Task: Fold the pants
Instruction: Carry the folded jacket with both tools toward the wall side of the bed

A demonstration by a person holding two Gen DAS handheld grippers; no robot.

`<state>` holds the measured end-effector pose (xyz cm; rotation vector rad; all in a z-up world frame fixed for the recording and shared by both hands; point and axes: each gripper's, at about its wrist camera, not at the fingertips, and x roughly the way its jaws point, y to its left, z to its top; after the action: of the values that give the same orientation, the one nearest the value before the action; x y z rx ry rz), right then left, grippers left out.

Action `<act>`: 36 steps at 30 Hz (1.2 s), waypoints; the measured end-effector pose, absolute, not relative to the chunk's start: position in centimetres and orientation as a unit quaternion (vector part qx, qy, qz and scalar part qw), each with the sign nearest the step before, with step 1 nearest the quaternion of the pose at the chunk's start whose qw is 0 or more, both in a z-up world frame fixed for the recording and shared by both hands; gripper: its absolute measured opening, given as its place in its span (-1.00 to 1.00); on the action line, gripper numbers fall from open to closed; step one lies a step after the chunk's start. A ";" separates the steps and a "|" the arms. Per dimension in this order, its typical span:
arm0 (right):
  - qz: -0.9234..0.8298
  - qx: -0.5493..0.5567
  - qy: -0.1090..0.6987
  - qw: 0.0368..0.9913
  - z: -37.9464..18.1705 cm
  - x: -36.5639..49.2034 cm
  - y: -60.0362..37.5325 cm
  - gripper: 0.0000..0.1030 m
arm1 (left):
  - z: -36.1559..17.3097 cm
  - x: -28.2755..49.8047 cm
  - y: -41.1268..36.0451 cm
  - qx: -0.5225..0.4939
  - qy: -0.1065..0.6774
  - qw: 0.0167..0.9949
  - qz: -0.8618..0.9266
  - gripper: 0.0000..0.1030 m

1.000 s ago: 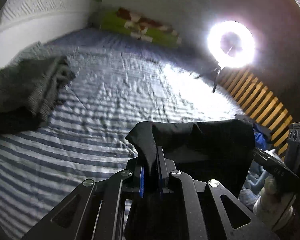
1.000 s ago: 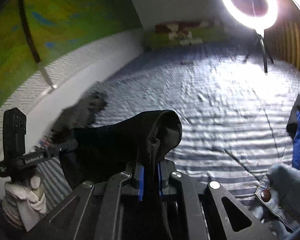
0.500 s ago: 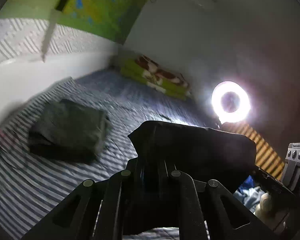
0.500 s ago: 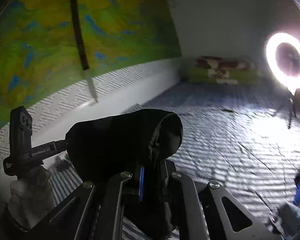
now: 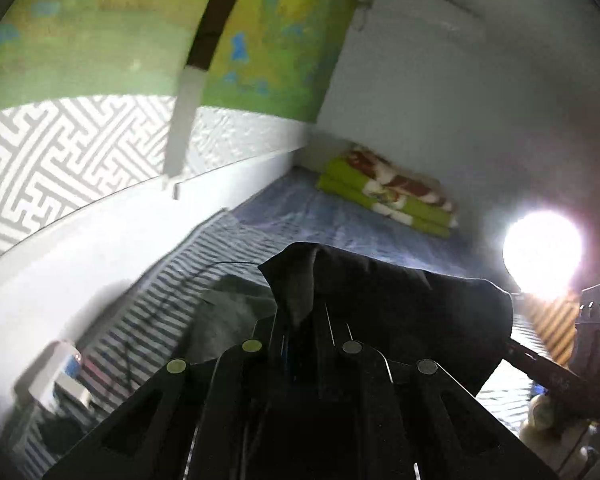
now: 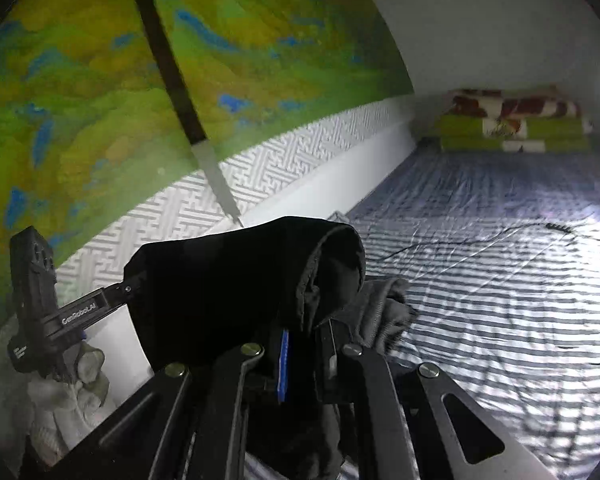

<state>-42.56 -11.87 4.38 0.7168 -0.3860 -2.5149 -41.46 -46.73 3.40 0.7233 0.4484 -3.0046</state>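
Left gripper: I clamp one end of the black pants.
Right gripper: I pinch the other end.
Pants: raised between my grippers, above the striped bed, near its wall-side edge.
Grey garment: beneath.

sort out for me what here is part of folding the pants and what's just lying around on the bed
Part of the job:
- black pants, stretched between both grippers
- left gripper, shut on the pants
- right gripper, shut on the pants

Lying about:
- grey garment
- folded green blanket
- black cable
- ring light
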 end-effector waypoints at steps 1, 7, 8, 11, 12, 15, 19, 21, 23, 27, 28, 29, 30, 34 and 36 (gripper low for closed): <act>-0.918 0.274 -0.148 0.247 3.6 -44.3 -12.6 -0.83 | 2.7 -43.2 -47.7 0.238 0.147 0.014 -0.960 -0.83; -0.907 0.324 -0.142 0.228 -1.7 -53.3 -15.2 -0.83 | -4.2 -53.4 -51.9 0.292 0.163 0.040 -0.942 -0.83; -0.907 0.331 -0.135 0.221 -2.6 -55.1 -15.7 -0.83 | -5.1 -54.6 -52.3 0.298 0.167 0.043 -0.939 -0.83; -0.909 0.341 -0.122 0.205 -3.9 -58.5 -16.7 -0.83 | -7.5 -58.5 -53.3 0.311 0.173 0.052 -0.933 -0.84; -0.910 0.344 -0.114 0.200 -4.1 -59.6 -17.0 -0.83 | -8.1 -59.4 -53.5 0.313 0.173 0.054 -0.932 -0.83; -0.914 0.359 -0.075 0.172 -5.4 -62.5 -17.9 -0.79 | -10.2 -62.8 -54.1 0.338 0.171 0.065 -0.923 -0.80; -0.910 0.392 -0.055 0.124 -6.9 -64.5 -17.6 -0.59 | -11.6 -63.9 -54.5 0.353 0.170 0.105 -0.914 -0.56; -0.910 0.391 -0.064 0.124 -6.9 -63.9 -16.7 -0.51 | -11.4 -63.1 -54.4 0.347 0.171 0.103 -0.917 -0.46; -0.917 0.381 -0.046 0.112 -6.4 -62.8 -16.2 -0.39 | -10.7 -61.3 -53.8 0.348 0.155 0.101 -0.919 -0.37; -0.925 0.366 -0.036 0.095 -4.4 -61.3 -14.5 -0.16 | -8.9 -58.5 -52.5 0.353 0.150 0.100 -0.918 -0.27; -0.926 0.365 -0.041 0.087 -3.9 -61.3 -13.8 -0.16 | -8.4 -57.6 -52.2 0.353 0.152 0.096 -0.918 -0.25; -0.927 0.362 -0.053 0.085 -3.1 -60.8 -12.9 -0.16 | -7.6 -56.5 -51.4 0.355 0.150 0.090 -0.918 -0.24; -0.927 0.359 -0.064 0.085 -2.3 -60.1 -12.1 -0.16 | -7.0 -55.6 -50.7 0.356 0.146 0.087 -0.919 -0.21; -0.925 0.359 -0.073 0.098 -0.2 -56.5 -10.0 -0.16 | -5.2 -50.7 -47.5 0.359 0.137 0.074 -0.920 0.01; -0.925 0.359 -0.067 0.101 0.5 -53.9 -9.1 -0.16 | -4.2 -48.1 -46.0 0.353 0.146 0.066 -0.922 0.03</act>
<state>-53.89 -9.14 0.55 1.0604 -0.1969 -2.7343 -48.06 -46.04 -4.19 1.0657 0.4412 -2.7805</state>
